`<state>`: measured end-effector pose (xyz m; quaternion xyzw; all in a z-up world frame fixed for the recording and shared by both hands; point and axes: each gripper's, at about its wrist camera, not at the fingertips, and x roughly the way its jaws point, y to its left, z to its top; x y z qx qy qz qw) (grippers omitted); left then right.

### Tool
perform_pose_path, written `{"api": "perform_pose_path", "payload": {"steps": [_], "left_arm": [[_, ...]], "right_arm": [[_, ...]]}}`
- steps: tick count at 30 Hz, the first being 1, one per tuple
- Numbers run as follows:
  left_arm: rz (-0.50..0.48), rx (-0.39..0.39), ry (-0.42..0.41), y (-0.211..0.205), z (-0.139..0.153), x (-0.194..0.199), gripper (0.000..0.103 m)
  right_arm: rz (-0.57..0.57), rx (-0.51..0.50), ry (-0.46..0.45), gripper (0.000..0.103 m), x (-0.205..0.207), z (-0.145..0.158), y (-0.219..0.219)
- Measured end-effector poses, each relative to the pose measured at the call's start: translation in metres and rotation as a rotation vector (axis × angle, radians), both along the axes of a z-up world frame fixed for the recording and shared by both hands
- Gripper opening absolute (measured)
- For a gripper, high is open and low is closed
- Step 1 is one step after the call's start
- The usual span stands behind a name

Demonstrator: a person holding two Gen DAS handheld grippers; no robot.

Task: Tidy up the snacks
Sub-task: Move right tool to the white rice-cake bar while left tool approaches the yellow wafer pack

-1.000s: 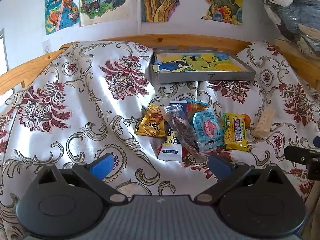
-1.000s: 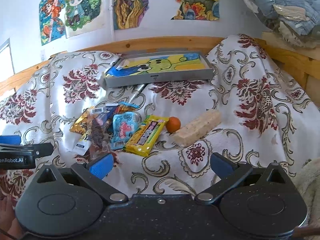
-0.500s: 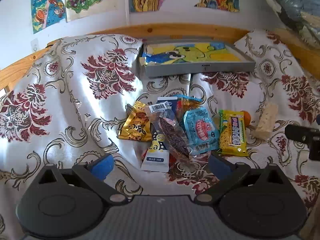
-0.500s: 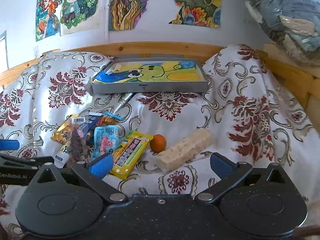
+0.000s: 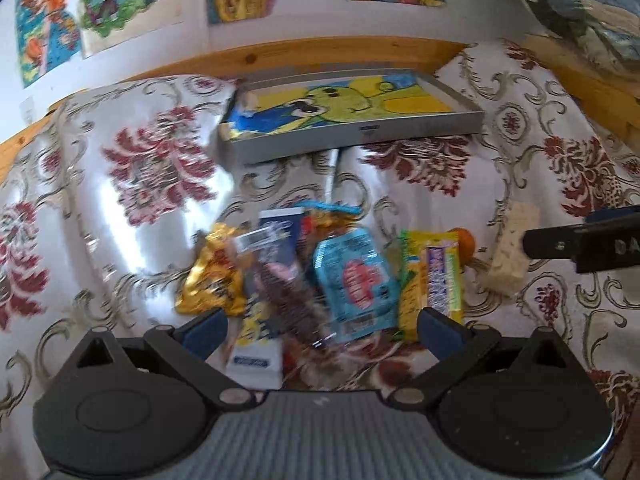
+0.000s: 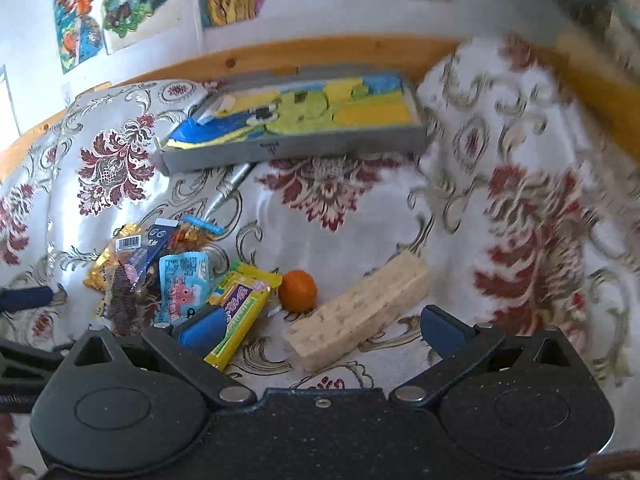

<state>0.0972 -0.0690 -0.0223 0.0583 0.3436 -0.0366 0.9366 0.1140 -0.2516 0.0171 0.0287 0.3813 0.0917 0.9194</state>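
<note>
A heap of snack packets lies on the patterned cloth: a gold pouch [image 5: 212, 280], a clear packet of dark snack [image 5: 280, 292], a light blue packet [image 5: 356, 280] and a yellow bar wrapper [image 5: 434, 276]. To their right sit a small orange ball [image 6: 298, 291] and a pale crumbly bar [image 6: 360, 316]. My left gripper [image 5: 320, 326] hangs open just above the near edge of the heap. My right gripper [image 6: 320, 326] is open too, close over the pale bar and the yellow wrapper [image 6: 240, 312]. Nothing is held.
A shallow grey tray [image 5: 360, 136] with a cartoon picture inside lies at the back [image 6: 304, 146], a silver pen [image 6: 228, 192] in front of it. A wooden rail [image 5: 320, 50] and a postered wall bound the far side. Bundled fabric [image 5: 580, 8] sits top right.
Both grippers have come closer to the snacks and lower. The right gripper swung right, so the pale bar now lies between its fingers. No snack has moved.
</note>
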Motion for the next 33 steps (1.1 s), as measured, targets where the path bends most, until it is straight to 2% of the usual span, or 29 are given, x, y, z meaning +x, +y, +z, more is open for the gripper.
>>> {"api": "perform_pose_path", "payload": {"steps": [4, 8, 15, 26, 33], "left_arm": [[-0.058, 0.007, -0.002, -0.016, -0.003, 0.009, 0.103], [-0.127, 0.013, 0.004, -0.033, -0.01, 0.015, 0.103], [-0.152, -0.023, 0.062, -0.046, -0.026, 0.032, 0.102], [-0.129, 0.012, 0.108, -0.056, -0.042, 0.047, 0.089], [-0.151, 0.01, 0.131, -0.059, -0.044, 0.049, 0.073]], "right_arm": [[-0.036, 0.115, 0.082, 0.102, 0.017, -0.015, -0.017], [-0.048, 0.18, 0.106, 0.102, 0.026, -0.026, -0.024], [-0.086, 0.201, 0.143, 0.1, 0.04, -0.041, -0.028], [-0.091, 0.179, 0.119, 0.086, 0.051, -0.053, -0.025], [-0.075, 0.148, 0.107, 0.078, 0.056, -0.055, -0.018]]}}
